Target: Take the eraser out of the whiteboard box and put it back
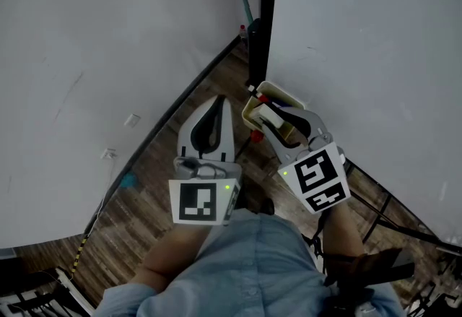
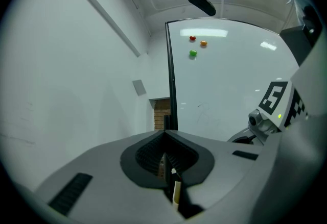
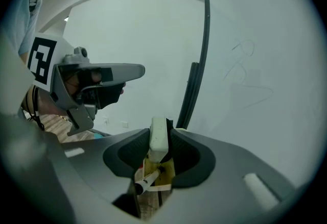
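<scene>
The right gripper (image 3: 159,136) has its jaws pinching the eraser (image 3: 158,139), a pale, blocky slab standing on end between the dark pads, which bear on its two broad faces with its top poking out toward 12 o'clock. Directly below it, toward 6 o'clock in the right gripper view, lies the open whiteboard box (image 3: 164,178), yellowish inside, with a marker (image 3: 145,181) lying slantwise in it; the eraser hangs over the box and does not appear to rest in it. It looks like a light, stiff plastic body, probably with a softer wiping face, so it should need little squeeze. Its smooth sides may slip if pinched near an end, so a hold across the middle of the long body, as now, seems the safest. The left gripper (image 2: 166,139) has its jaws pressed together with nothing held, pointing level beside the right one. In the head view the box (image 1: 283,95) sits at about 11 o'clock from the right gripper's marker cube, just at the foot of the whiteboard (image 1: 375,55), with the board's black frame post (image 1: 267,19) rising toward 12 o'clock and wooden floor (image 1: 144,200) below.
</scene>
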Action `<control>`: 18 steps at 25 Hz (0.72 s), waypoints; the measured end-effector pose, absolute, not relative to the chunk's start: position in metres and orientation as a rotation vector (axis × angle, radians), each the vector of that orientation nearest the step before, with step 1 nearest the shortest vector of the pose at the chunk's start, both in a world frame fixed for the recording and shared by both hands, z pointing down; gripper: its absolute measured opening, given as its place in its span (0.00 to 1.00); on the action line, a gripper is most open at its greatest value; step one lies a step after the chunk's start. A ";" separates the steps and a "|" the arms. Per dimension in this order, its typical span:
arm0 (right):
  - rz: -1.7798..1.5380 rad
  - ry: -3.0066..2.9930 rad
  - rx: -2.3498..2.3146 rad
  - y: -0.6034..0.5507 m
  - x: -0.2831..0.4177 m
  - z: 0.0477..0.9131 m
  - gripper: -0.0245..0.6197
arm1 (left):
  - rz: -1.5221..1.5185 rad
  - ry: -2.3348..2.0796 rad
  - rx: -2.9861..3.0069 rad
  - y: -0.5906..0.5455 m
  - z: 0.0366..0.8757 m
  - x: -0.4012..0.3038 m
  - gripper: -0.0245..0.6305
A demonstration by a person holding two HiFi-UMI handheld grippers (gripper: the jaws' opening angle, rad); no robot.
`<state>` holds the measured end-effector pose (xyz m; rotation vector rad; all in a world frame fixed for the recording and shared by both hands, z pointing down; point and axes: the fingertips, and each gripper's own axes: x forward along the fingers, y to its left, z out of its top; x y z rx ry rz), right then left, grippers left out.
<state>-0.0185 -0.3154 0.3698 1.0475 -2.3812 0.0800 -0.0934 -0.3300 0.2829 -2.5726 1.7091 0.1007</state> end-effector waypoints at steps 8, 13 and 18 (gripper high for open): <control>0.124 -2.339 0.993 -0.319 -0.020 0.393 0.24 | 0.090 1.712 -2.577 -0.335 0.287 -0.093 0.04; 0.126 -2.322 0.955 -0.318 -0.024 0.402 0.24 | 0.093 1.725 -2.558 -0.336 0.286 -0.094 0.04; 0.108 -2.318 0.926 -0.320 -0.027 0.408 0.24 | 0.098 1.730 -2.555 -0.337 0.285 -0.093 0.04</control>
